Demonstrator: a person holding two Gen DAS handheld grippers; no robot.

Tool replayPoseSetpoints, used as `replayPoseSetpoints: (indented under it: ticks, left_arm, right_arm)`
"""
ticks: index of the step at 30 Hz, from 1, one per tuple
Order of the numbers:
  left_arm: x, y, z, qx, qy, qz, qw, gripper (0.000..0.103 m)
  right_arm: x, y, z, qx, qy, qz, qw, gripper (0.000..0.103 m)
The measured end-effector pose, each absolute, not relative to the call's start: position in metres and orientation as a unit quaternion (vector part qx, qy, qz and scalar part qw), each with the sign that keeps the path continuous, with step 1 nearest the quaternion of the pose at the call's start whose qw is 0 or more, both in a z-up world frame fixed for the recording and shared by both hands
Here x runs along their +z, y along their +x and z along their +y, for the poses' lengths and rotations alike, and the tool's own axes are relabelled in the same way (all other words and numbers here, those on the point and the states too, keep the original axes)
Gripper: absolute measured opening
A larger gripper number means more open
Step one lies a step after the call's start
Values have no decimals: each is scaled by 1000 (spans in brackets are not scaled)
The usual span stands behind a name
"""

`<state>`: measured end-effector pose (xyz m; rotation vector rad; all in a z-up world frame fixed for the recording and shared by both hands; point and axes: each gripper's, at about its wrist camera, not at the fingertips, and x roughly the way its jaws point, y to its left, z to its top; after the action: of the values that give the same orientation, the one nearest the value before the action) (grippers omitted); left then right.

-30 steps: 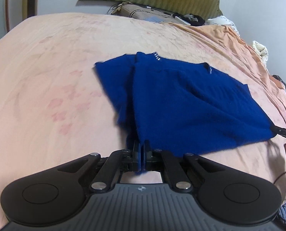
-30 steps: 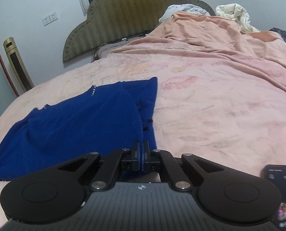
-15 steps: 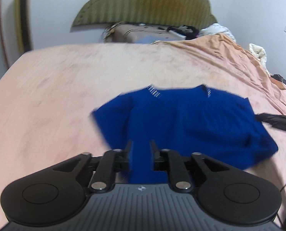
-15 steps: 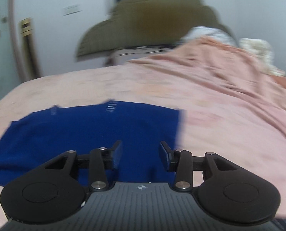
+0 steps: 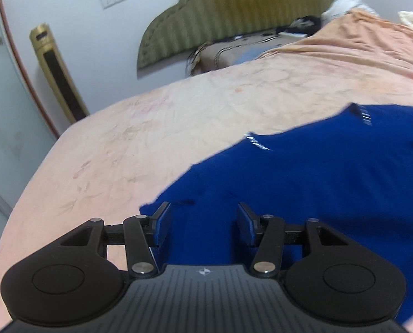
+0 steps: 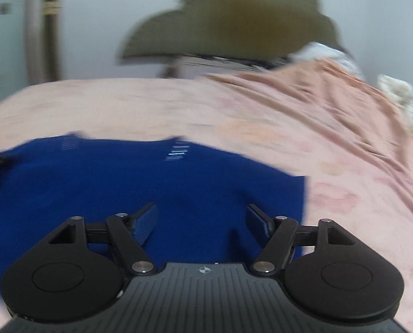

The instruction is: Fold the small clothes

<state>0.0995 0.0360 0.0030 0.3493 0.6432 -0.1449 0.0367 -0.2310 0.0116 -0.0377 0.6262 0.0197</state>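
Both grippers' parted fingers (image 5: 162,223) frame blue garment (image 5: 317,183)

Pink bedsheet (image 5: 156,127), green headboard (image 5: 234,8), gold tower fan (image 5: 58,75).

Soft indoor light, lots of motion blur

Both fisheye views are evenly lit with no glare and only faint shadows. The right wrist view is smeared all over: the olive green padded headboard (image 6: 234,22) is a mushy blob. The left wrist view is sharper, though the deep blue knit garment (image 5: 331,180) has streaky edges. Walls bend at the edges and the corners go black.
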Motion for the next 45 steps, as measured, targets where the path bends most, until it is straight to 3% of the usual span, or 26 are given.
replayPoseSetpoints:
  ticks: [2,6,13,16,21,27,34,45]
  left_arm:
    - [-6,83,30,-91,198,313,925,58]
    - [-15,53,43,-93,215,322,917,56]
    - [-21,33,51,-106,179,343,916,57]
    - [-10,30,57,-103,153,344,921,58]
    - [-5,32,58,-85,155,351,919,58]
    - [2,32,62,-77,164,351,919,58]
    - [25,86,87,-58,121,336,932,59]
    - [10,187,81,-86,71,375,920,59]
  right_arm:
    - [10,17,-217,79,-16,317,945,81]
    - [-13,3,-196,114,-77,387,912,81]
    - [4,-15,-200,111,-31,362,925,85]
    - [-9,-17,-185,85,-87,376,919,84]
    - [8,-35,-177,78,-14,340,937,86]
    - [12,-42,-150,72,-47,323,942,85]
    - [21,-14,-163,62,-67,302,949,85]
    - [7,119,-294,-47,37,334,941,78]
